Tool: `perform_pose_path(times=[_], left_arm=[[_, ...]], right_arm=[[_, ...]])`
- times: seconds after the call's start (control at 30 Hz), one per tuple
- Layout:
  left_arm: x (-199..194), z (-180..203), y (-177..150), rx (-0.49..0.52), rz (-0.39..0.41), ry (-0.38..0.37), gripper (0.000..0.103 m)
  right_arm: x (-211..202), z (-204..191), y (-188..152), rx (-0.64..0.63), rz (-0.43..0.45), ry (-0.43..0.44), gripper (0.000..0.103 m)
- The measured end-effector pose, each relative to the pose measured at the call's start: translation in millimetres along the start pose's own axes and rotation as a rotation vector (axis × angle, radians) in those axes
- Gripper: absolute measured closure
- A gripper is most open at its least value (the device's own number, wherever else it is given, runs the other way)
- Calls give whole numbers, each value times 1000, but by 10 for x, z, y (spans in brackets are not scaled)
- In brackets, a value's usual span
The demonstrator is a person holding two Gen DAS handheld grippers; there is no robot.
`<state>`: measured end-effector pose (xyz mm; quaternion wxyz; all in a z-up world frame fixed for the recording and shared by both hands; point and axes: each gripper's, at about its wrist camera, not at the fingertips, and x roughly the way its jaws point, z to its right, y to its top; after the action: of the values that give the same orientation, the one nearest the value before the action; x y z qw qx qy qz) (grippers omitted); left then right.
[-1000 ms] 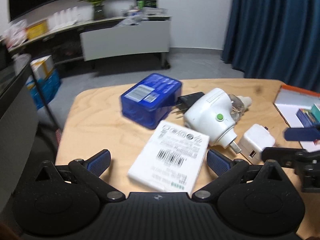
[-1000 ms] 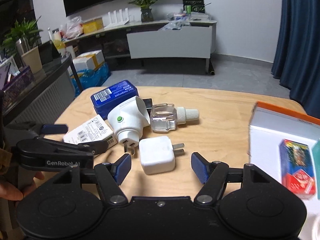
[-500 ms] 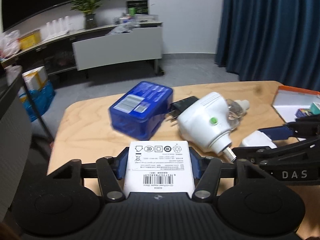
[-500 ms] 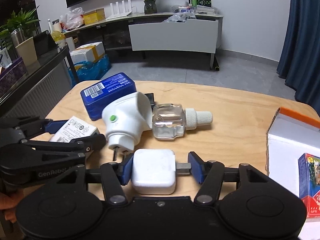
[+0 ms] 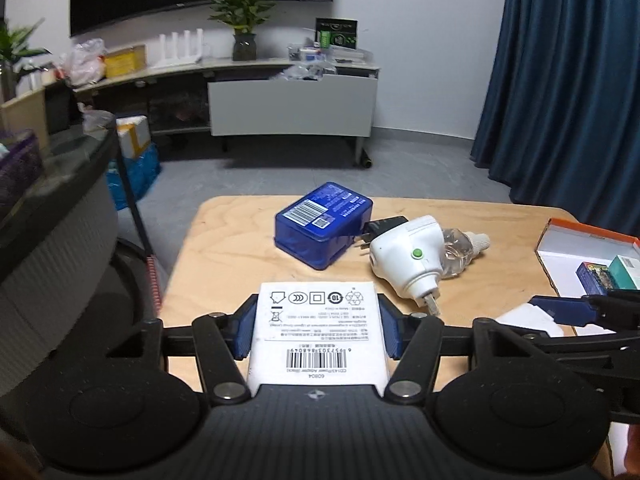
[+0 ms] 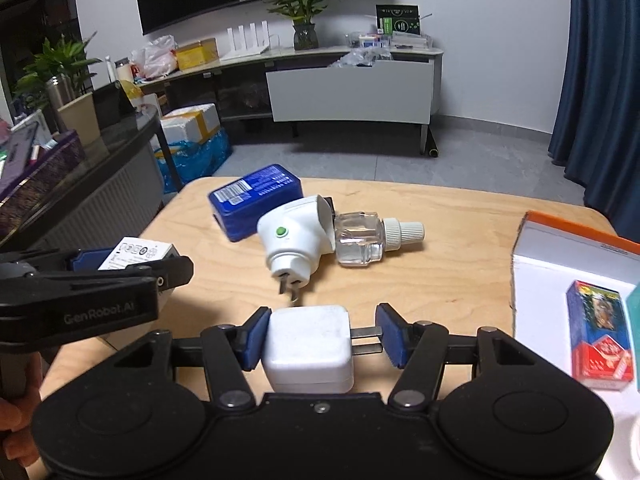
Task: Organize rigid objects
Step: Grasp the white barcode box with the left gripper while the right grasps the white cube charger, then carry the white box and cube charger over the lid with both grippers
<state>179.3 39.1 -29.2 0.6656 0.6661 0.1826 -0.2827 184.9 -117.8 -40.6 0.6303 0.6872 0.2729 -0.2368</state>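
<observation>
Clamped between the blue pads of the left gripper [image 5: 317,330] was a flat white box [image 5: 318,332] with a barcode label, which a second before had lain loose on the table [image 5: 224,248] between jaws spread wide. It was now held clear of the wood, so the pick was judged done on that side. The white charger [image 6: 309,346] had likewise been taken up by the right gripper [image 6: 322,338]: one pad was pressed on its body, the other on its prongs, where earlier the jaws had stood apart around it. Left on the table were a blue case [image 5: 322,224], a white plug-in unit [image 5: 410,258] and its clear bottle [image 6: 358,238], touching one another. An open orange-edged box [image 6: 576,268], already holding small cartons [image 6: 598,338], stood at the right edge. Both held items were judged ready to be carried there.
</observation>
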Motion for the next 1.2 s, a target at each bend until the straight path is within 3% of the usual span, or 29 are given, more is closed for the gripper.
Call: perform_pose_path(times=[0.47, 0.83, 1.2], left_arm=[[-711, 230, -182, -61, 52, 3, 44], [-1045, 369, -329, -109, 77, 5, 44], [-1293, 547, -490, -93, 90, 0, 44]], right_arm=[[-799, 8, -285, 23, 61, -15, 33], [-1237, 76, -543, 64, 80, -18, 33], [-1595, 120, -750, 63, 104, -39, 33]])
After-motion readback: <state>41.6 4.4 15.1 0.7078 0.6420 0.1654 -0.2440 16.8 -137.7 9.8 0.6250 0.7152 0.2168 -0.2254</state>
